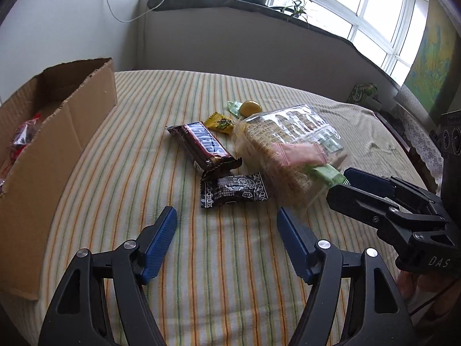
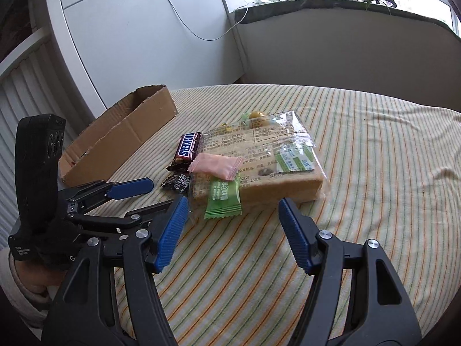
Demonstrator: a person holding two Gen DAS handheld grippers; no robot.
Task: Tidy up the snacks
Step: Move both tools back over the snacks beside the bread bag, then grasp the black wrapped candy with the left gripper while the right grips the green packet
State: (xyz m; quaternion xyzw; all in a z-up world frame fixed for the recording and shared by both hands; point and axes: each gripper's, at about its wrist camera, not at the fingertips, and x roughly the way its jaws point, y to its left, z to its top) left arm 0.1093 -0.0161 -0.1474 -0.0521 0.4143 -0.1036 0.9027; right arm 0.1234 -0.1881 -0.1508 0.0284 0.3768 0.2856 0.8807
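- Left wrist view: my left gripper point(image 1: 226, 219) hangs over the striped cloth point(image 1: 201, 259) with its blue pads well apart and nothing between them.
- Just beyond its tips lies a black candy wrapper point(image 1: 234, 190), and touching that wrapper's far edge is a Snickers bar point(image 1: 203, 145) lying at a slant.
- Farther back I see a small yellow packet point(image 1: 220, 123) and a round yellow sweet point(image 1: 250, 107) beside a bit of green wrapping.
- To the right of the bar sits a clear bag of crackers point(image 1: 282, 147), with a pink sachet point(image 1: 296, 155) and a green sachet point(image 1: 328, 174) on its near end.
- My right gripper point(image 1: 344, 183) comes in from the right, its tips close to the green sachet; from here I cannot tell whether they touch it.
- The cardboard box point(image 1: 72, 132) stands at the left, well apart from the loose snacks, and holds red-wrapped items point(image 1: 24, 135) at its visible end.
- Right wrist view: my right gripper point(image 2: 233, 210) has its jaws spread wide, empty, with the green sachet point(image 2: 223, 199) just ahead between the pad tips and untouched.
- The pink sachet point(image 2: 216, 165) rests on the cracker bag point(image 2: 259, 155), overlapping the green one's top.
- The Snickers bar point(image 2: 188, 150) and black candy wrapper point(image 2: 177, 184) lie left of the bag.
- My left gripper point(image 2: 149, 190) shows at the left with its fingers parted, near the black wrapper.
- The box point(image 2: 124, 141) lies behind it; its contents are mostly hidden.
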